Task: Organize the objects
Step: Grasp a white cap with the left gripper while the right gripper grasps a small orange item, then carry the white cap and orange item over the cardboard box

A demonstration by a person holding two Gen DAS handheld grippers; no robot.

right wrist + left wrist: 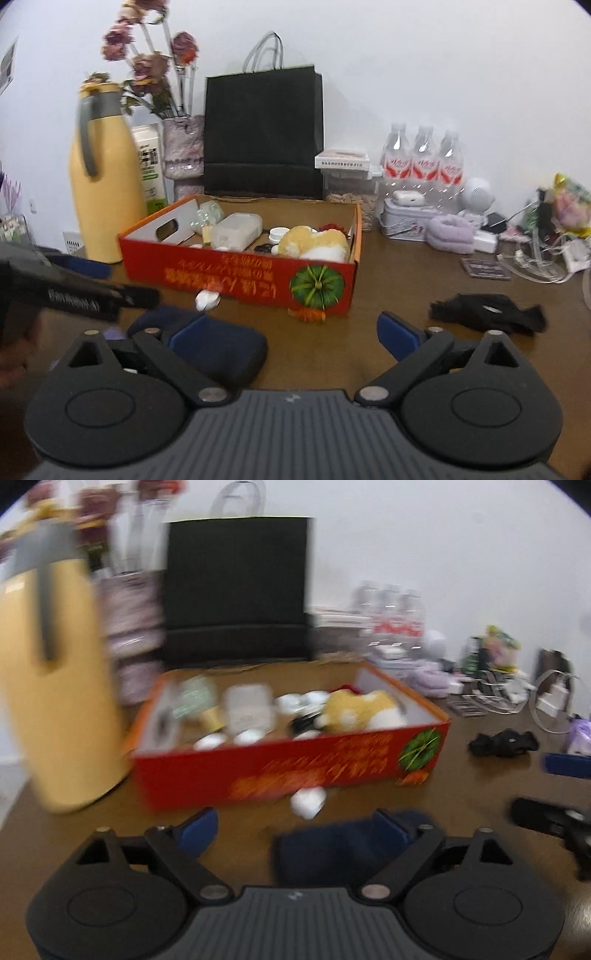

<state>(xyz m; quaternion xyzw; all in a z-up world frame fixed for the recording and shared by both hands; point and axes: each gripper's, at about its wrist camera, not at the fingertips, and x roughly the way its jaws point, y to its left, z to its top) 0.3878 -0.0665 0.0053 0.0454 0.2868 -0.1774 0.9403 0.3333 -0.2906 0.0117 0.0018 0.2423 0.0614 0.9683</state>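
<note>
left gripper point(299, 827) low over the brown table point(461, 797), fingers spread wide, nothing pinched; dark blue pouch point(332, 853) flat on the table between them, against the right finger. red cardboard box point(295, 771) at twelve o'clock, holding a yellow plush toy point(362, 710), a clear plastic container point(249, 709) and small white lids. small white object point(308, 801) on the table just before the box. yellow thermos jug point(55, 701) at ten o'clock. right gripper point(291, 338) likewise spread and empty, black cloth point(487, 312) at two o'clock, black paper bag point(262, 133) behind the box.
</note>
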